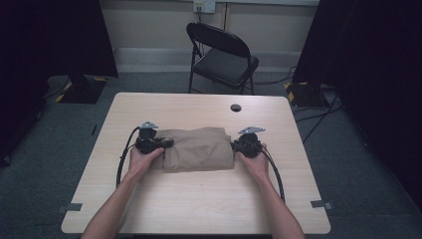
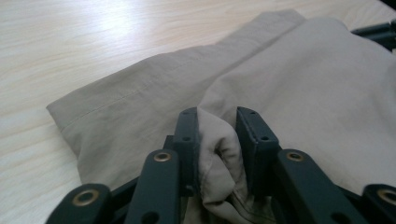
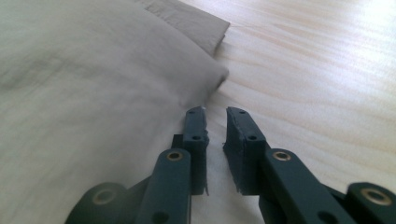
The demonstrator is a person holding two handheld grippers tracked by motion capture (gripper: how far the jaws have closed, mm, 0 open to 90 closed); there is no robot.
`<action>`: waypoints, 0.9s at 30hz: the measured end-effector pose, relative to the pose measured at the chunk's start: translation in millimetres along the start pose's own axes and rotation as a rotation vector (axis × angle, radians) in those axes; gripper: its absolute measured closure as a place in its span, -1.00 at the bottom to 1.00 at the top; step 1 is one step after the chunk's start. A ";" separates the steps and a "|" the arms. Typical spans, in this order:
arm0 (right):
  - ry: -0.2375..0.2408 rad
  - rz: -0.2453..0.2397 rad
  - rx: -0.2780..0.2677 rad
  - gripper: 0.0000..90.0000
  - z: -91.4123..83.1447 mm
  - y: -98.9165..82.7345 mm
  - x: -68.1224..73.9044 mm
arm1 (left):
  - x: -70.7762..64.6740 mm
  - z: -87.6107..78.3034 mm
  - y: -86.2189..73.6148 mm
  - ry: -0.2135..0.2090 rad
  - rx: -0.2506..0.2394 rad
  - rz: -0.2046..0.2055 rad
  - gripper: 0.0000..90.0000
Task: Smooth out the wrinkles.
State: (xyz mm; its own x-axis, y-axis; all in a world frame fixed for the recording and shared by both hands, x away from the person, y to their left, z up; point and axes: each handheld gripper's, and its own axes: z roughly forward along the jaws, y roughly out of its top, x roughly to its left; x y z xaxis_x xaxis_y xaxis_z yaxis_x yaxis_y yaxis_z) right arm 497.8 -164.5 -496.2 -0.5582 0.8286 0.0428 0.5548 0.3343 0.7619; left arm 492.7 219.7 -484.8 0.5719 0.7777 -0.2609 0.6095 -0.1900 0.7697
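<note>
A folded tan garment (image 1: pixel 199 148) lies on the middle of the wooden table (image 1: pixel 199 199), with a hand-held gripper at each end. My left gripper (image 1: pixel 166 143) is at its left end. In the left gripper view a bunched fold of the garment (image 2: pixel 219 154) fills the gap between the jaws of the left gripper (image 2: pixel 218 126), and both pads press on it. My right gripper (image 1: pixel 234 146) is at the right end. In the right gripper view the right gripper (image 3: pixel 215 122) has a narrow gap with bare table in it, and the garment (image 3: pixel 93 93) lies just beside its left jaw.
A round cable hole (image 1: pixel 236 107) sits in the table behind the garment. A black folding chair (image 1: pixel 224 57) stands beyond the far edge. Black cables trail from both grippers along the forearms. Dark curtains hang at both sides.
</note>
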 end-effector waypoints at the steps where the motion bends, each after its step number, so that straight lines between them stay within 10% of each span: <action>1: 0.005 0.004 -0.006 0.69 -1.9 0.2 -0.6 | 0.7 -1.1 -0.2 0.003 0.001 0.006 0.53; 27: 0.085 0.007 -0.135 0.12 -63.7 10.1 4.3 | -17.4 -54.6 2.3 0.008 -0.031 0.060 -0.23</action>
State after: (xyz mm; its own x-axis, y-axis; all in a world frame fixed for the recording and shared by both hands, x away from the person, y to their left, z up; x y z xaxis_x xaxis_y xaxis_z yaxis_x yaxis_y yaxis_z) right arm 461.7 -186.2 -447.1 -0.6083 0.7875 0.0986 0.4739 0.2607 0.8411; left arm 454.2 238.4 -446.7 0.6027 0.7700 -0.2092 0.5570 -0.2182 0.8013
